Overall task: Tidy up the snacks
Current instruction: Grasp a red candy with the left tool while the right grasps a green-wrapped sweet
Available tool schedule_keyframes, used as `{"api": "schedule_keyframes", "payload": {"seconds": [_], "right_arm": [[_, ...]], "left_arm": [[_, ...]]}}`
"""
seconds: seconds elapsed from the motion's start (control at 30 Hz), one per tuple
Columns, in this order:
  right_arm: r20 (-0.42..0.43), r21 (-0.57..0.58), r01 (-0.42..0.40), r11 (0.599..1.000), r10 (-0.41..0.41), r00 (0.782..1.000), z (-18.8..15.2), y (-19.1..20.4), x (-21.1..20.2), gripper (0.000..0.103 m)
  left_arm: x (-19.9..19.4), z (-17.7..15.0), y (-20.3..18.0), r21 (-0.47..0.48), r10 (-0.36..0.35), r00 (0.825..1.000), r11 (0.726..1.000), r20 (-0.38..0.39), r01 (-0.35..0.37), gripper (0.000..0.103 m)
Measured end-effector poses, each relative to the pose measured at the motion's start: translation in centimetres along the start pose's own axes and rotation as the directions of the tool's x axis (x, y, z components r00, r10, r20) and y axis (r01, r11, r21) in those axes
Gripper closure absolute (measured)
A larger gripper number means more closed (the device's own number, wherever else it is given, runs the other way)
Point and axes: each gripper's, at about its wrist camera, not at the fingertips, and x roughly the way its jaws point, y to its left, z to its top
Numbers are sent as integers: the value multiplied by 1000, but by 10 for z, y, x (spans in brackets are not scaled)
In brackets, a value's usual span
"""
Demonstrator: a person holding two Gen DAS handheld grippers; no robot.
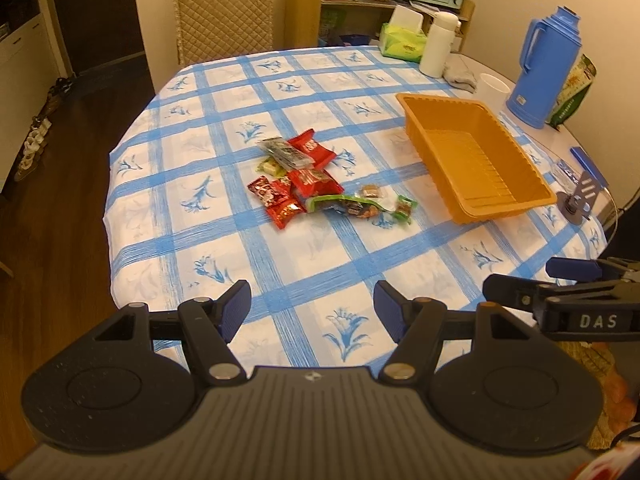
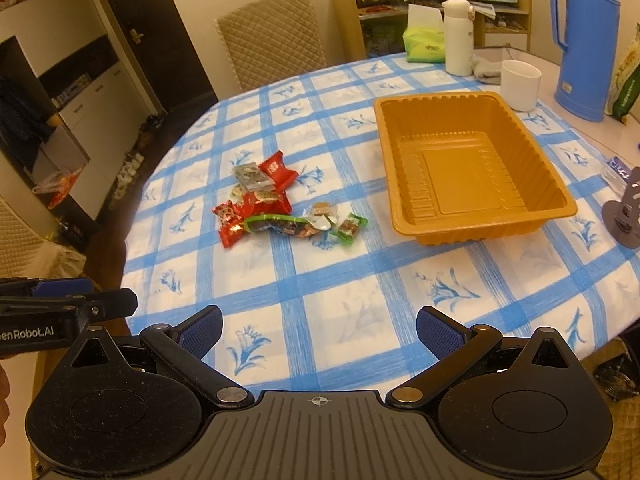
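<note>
A heap of wrapped snacks [image 1: 304,182] [image 2: 272,204], red, green and clear packets, lies mid-table on the blue-checked cloth [image 1: 280,264] [image 2: 320,280]. To its right stands an orange plastic tray [image 1: 436,120] [image 2: 394,168] with nothing in it. My left gripper [image 1: 312,310] hovers open over the table's near edge, well short of the snacks, nothing between its fingers. My right gripper [image 2: 319,332] is also open and holds nothing, near the front edge below the tray. Each gripper shows at the side of the other's view.
At the far right stand a blue thermos jug [image 1: 548,68] [image 2: 586,40], a white mug [image 2: 520,84], a white bottle [image 1: 438,44] [image 2: 459,36] and a green tissue pack [image 1: 402,42]. A grey stand [image 1: 578,200] [image 2: 624,216] sits right of the tray. A quilted chair [image 1: 224,8] is behind the table.
</note>
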Motion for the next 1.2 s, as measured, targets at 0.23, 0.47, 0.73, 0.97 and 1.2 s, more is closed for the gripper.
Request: {"api": "schedule_keyframes", "payload": {"seconds": [0.23,0.47,0.73,0.97,1.2], "right_arm": [[28,-22,-45,999,46,999,-6,-6,11,0],[37,-31,-72,997,74,997,-4,-9,35,11],[45,8,-49,999,48,998,-4,-8,59,24],[51,82,-9,997,5,999,1,-12,81,35],[53,138,63,988,-71,996,6,-9,99,36]], "left_arm": [[7,0,13,-31,7,1000,1000,8,-7,37],[30,1,25,-2,-5,1000,1000,14,5,41],[72,15,35,76,-56,998,996,-4,56,50],[113,30,41,189,-109,994,976,-19,111,63],[148,46,44,293,-157,986,942,-54,166,71]]}}
